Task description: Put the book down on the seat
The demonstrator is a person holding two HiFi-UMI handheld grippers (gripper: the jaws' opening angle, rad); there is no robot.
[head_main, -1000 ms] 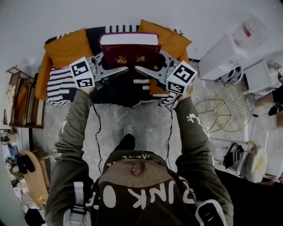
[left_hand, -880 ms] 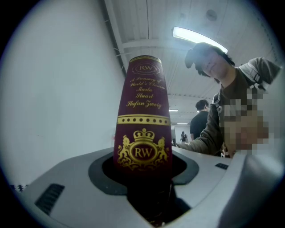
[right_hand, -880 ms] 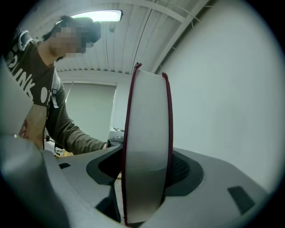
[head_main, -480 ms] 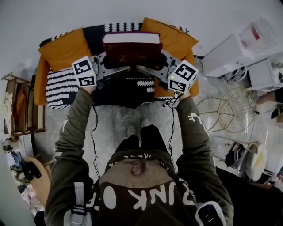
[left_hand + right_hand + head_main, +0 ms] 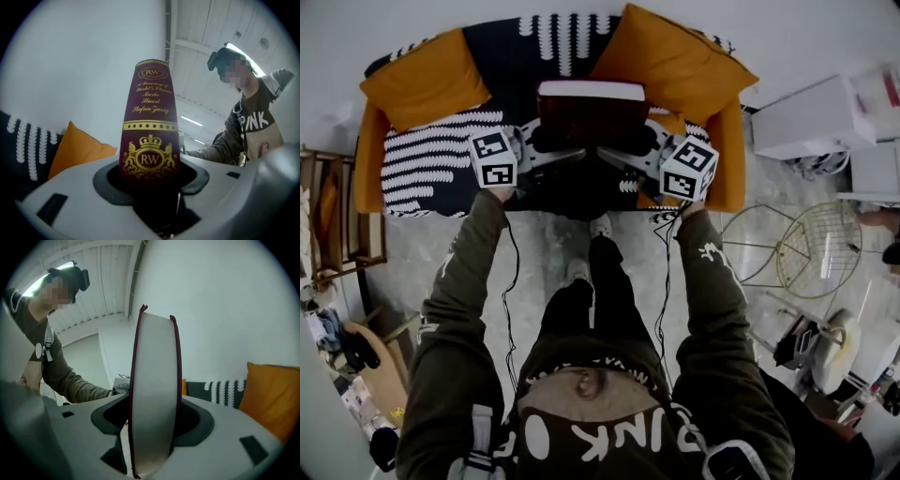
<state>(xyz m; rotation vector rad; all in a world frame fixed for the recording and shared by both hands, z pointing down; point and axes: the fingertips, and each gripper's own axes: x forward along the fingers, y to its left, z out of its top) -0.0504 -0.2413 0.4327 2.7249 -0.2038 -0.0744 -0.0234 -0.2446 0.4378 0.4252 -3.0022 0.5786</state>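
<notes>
A thick dark red book with gold print is held level between my two grippers, over the black seat with white stripes. My left gripper is shut on the spine end, where the gold crest shows between its jaws. From the other side my right gripper is shut on the fore-edge, so the white page block fills its jaws. Two orange cushions lean on the seat's back, either side of the book.
A wooden shelf stands left of the seat. Right of it are white boxes and a round wire stool. The person's legs stand on the grey floor just before the seat's front edge.
The person has stepped closer to the seat, which now fills more of the head view. The book stays gripped between both grippers and now hangs over the seat's middle.
</notes>
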